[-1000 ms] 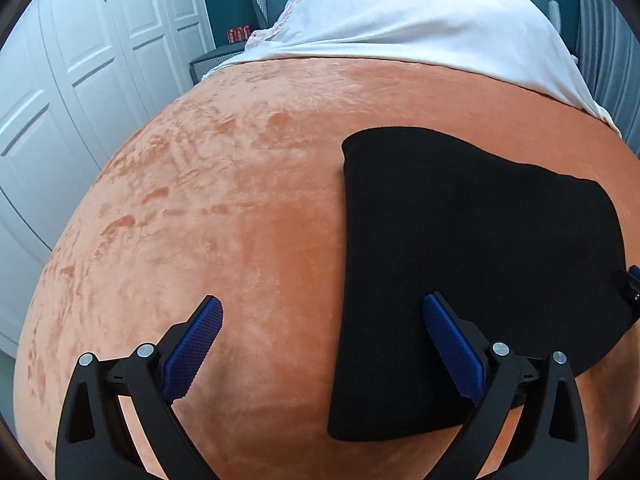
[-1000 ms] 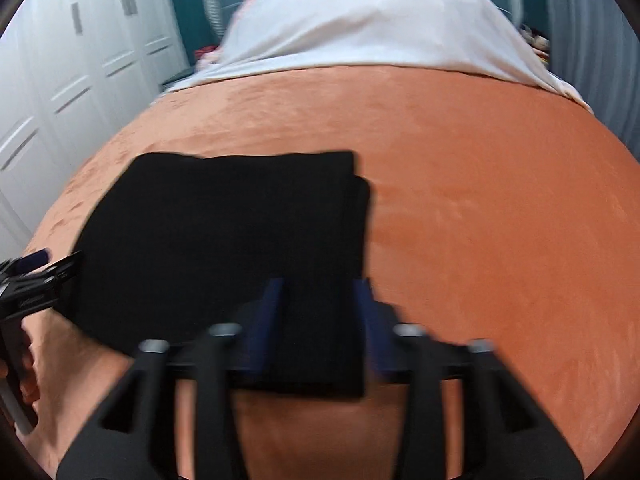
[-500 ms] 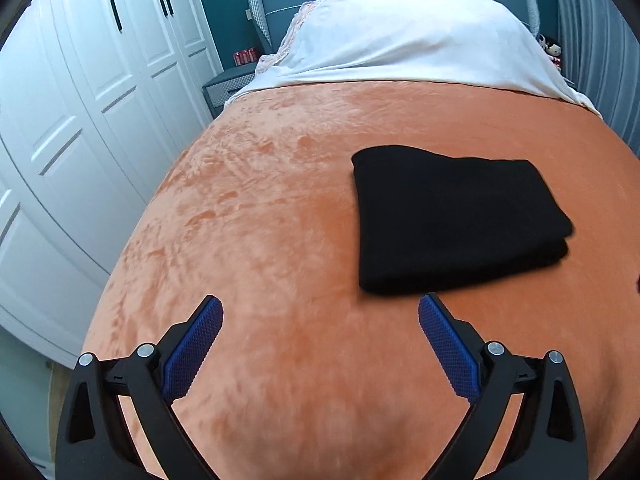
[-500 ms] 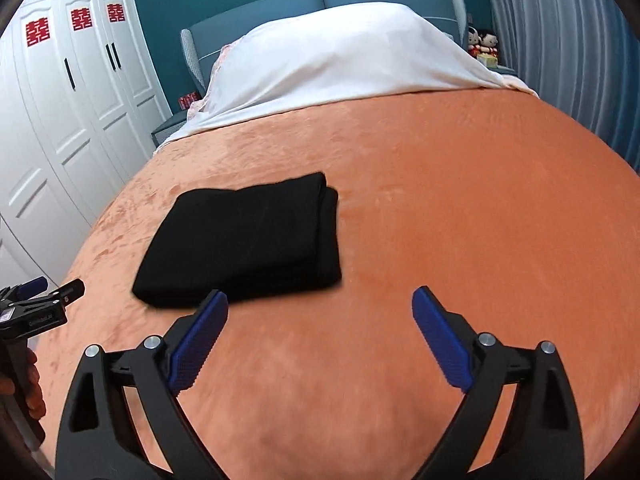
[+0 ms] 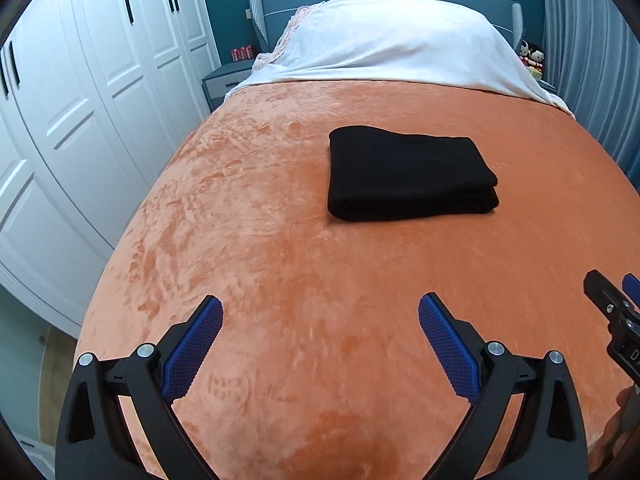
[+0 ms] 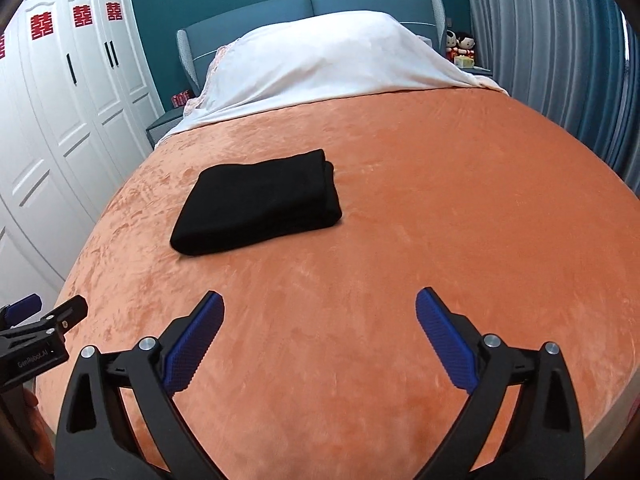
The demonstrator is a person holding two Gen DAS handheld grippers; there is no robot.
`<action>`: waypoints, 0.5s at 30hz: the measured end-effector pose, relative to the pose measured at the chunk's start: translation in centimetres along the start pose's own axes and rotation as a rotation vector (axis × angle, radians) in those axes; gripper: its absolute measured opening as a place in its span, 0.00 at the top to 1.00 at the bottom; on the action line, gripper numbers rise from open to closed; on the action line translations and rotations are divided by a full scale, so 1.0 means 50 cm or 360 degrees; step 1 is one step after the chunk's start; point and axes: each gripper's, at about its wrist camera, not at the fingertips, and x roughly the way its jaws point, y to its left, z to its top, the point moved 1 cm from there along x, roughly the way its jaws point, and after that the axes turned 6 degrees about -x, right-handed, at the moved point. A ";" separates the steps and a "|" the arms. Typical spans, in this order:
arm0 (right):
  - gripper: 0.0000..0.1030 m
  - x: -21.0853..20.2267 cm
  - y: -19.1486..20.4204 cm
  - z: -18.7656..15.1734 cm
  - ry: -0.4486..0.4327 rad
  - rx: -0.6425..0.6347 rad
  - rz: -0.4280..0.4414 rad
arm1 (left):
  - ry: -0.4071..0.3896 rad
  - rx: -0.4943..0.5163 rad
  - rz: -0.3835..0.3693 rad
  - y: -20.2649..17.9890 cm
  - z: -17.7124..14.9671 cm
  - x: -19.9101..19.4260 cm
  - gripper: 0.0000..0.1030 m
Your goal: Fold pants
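Observation:
The black pants [image 5: 408, 174] lie folded into a thick flat rectangle on the orange bed cover [image 5: 280, 260]; they also show in the right wrist view [image 6: 260, 202]. My left gripper [image 5: 320, 320] is open and empty, well back from the pants near the foot of the bed. My right gripper [image 6: 318, 316] is open and empty, also well back from the pants. The right gripper's tip shows at the right edge of the left wrist view [image 5: 616, 304]. The left gripper shows at the left edge of the right wrist view [image 6: 36, 328].
A white sheet over pillows [image 5: 400, 48] lies at the head of the bed by a blue headboard [image 6: 304, 8]. White wardrobe doors [image 5: 80, 100] run along the left side. Grey curtains [image 6: 560, 60] hang on the right. A nightstand [image 5: 228, 80] stands at the far left.
Both grippers have pulled back from the pants toward the foot of the bed. The right gripper, shut over the pants' edge a second ago, has opened. The pants stay folded.

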 end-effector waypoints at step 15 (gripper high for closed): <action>0.08 0.005 0.020 -0.038 0.0037 -0.0081 -0.0049 | 0.0030 0.0030 0.0014 -0.007 -0.044 0.015 0.06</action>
